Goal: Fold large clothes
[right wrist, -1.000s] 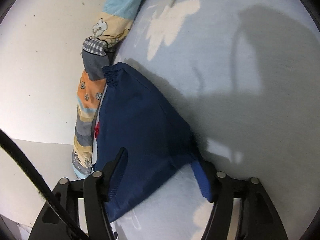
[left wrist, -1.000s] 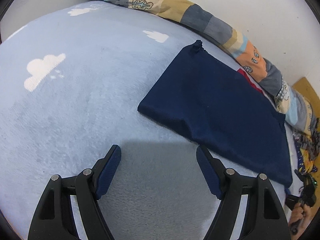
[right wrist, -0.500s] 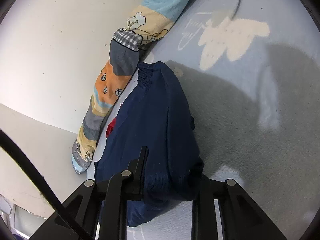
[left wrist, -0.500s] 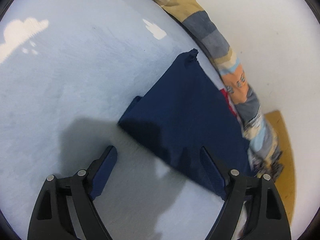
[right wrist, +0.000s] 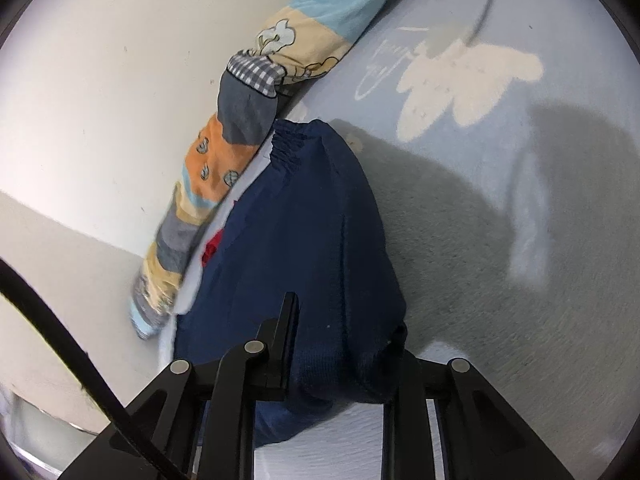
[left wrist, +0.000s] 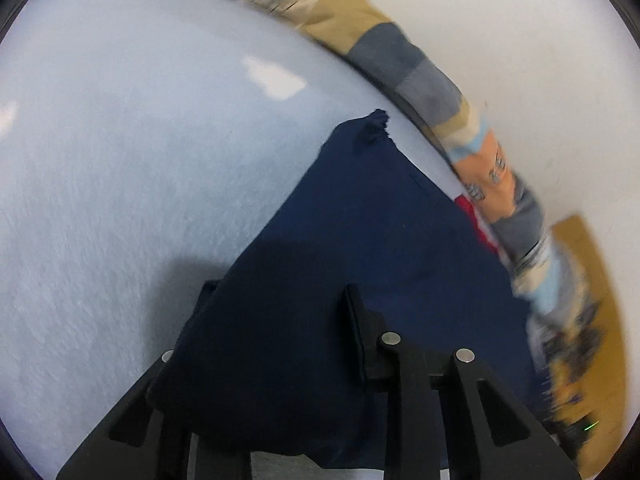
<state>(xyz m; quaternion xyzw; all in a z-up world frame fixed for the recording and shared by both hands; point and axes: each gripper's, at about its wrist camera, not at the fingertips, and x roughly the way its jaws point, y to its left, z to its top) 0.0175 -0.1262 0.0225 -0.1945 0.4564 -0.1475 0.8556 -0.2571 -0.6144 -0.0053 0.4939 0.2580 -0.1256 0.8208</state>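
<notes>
Navy garment (left wrist: 384,248) lay folded on the light-blue blanket (left wrist: 120,168), beside the patchwork bolster (left wrist: 420,80) along the wall (left wrist: 540,60). Left gripper (left wrist: 280,312) was closing, jaws clamped on a bunched corner of the garment. Right gripper (right wrist: 344,332) was closing too, pinching a fold at the other end (right wrist: 304,240). Red patch (right wrist: 212,250) showed at the garment's edge near the bolster (right wrist: 240,128). White cloud print (right wrist: 460,84) on blanket.

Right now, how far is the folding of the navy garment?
Done: the navy garment already lies as a compact folded panel on the light blue blanket. In hand: the left gripper and right gripper are both closing on bunched navy cloth at its near edge. Left, probably: one more fold.
</notes>
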